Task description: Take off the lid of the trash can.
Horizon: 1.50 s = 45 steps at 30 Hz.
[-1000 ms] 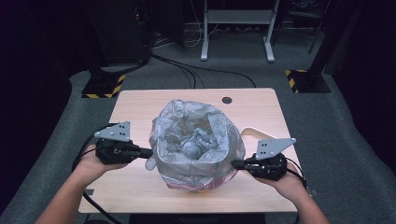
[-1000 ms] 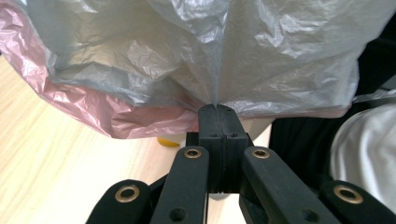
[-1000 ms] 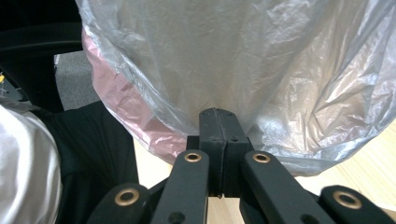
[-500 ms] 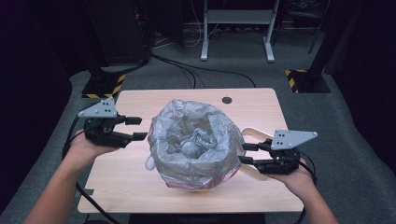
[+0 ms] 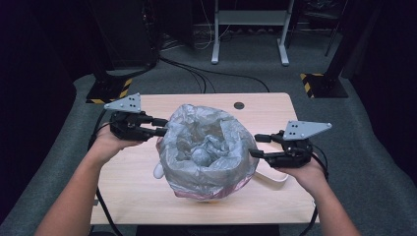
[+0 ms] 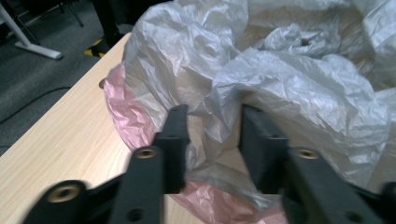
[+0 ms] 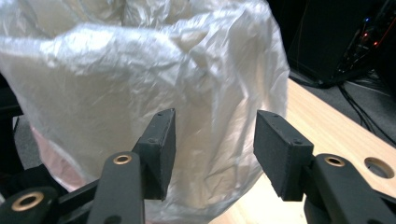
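**Two claws at the rim of a grey plastic bag**

High view: a crumpled grey translucent plastic bag (image 5: 206,147) stands open-mouthed in the middle of the wooden tabletop (image 5: 133,187), lining a pink container whose edge peeks out at the bottom front. The left claw (image 5: 161,126) sits at the bag's upper left rim, its tips just at the plastic. The right claw (image 5: 256,145) faces the bag's right side, its tips near the rim. A white strap-like piece (image 5: 271,178) curves on the tabletop beside the bag, below the right claw. A dark round hole (image 5: 239,105) marks the far edge of the tabletop.

Left gripper view: the left claw (image 6: 212,128) is partly spread, having just been closing, with a fold of the plastic bag (image 6: 289,79) lying between its jaws; whether the pads press it I cannot tell. Pink plastic (image 6: 126,116) shows under the grey film, against the tabletop (image 6: 56,144).

Right gripper view: the right claw (image 7: 215,140) stands spread, having just been opening, and nothing sits between its jaws. The bag's wall (image 7: 140,84) rises just behind them, above the tabletop (image 7: 327,126).
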Available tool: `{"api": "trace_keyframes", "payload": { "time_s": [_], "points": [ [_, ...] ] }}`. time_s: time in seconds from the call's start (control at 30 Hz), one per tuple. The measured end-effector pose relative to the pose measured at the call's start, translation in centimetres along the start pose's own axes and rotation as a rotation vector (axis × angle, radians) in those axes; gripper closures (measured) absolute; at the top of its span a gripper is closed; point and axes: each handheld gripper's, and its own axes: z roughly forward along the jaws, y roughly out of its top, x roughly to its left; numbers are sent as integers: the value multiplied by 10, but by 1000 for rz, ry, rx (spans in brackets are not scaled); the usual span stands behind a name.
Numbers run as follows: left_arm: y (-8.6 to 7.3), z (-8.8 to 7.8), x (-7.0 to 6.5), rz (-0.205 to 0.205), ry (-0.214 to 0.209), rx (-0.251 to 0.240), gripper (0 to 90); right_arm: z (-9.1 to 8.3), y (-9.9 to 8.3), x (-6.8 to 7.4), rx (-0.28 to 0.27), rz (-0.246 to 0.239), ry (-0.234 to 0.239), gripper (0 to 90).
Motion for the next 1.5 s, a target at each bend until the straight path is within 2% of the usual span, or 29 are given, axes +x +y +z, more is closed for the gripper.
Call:
{"api": "trace_keyframes", "payload": {
  "time_s": [0.13,0.17,0.3,0.4,0.63,0.7,0.73,0.77,0.8,0.83,0.97,1.1,1.23,1.4,1.47,1.5],
  "points": [
    [-4,5,-2,7,-8,39,880,-2,10,-1,-24,-8,-3,482],
    [-6,5,-3,6,-6,41,893,-3,13,-1,-29,-13,-6,481],
    [-13,8,-4,-19,-12,29,899,-1,22,-2,-54,-13,-9,479],
    [-18,12,-4,-37,-29,48,899,4,23,-4,-55,-10,-13,479],
    [-23,18,-3,-68,-63,84,899,11,16,-6,-30,3,9,514],
    [-22,16,-3,-74,-51,83,896,11,12,-6,-25,11,10,517],
    [-21,14,-2,-87,-28,86,852,11,11,-7,-23,13,9,517],
    [-20,12,-1,-110,-16,85,736,11,9,-7,-21,14,6,517],
    [-19,7,0,-116,-14,78,689,10,8,-7,-21,17,4,517],
    [-17,2,0,-108,-6,63,673,8,8,-8,-23,18,2,517],
    [-3,-16,-2,-102,50,16,515,3,7,-8,-31,20,-5,516],
    [18,-22,-9,-63,74,-30,418,1,7,-9,-37,25,-12,509],
    [43,-11,-16,-10,49,-34,395,0,9,-8,-44,20,-12,507],
    [68,20,-25,40,10,11,375,2,13,-6,-48,15,-7,499],
    [74,34,-25,50,23,45,375,2,13,-6,-51,16,-5,492],
    [74,34,-25,50,23,45,372,2,13,-6,-51,16,-5,492]
  ]
}}
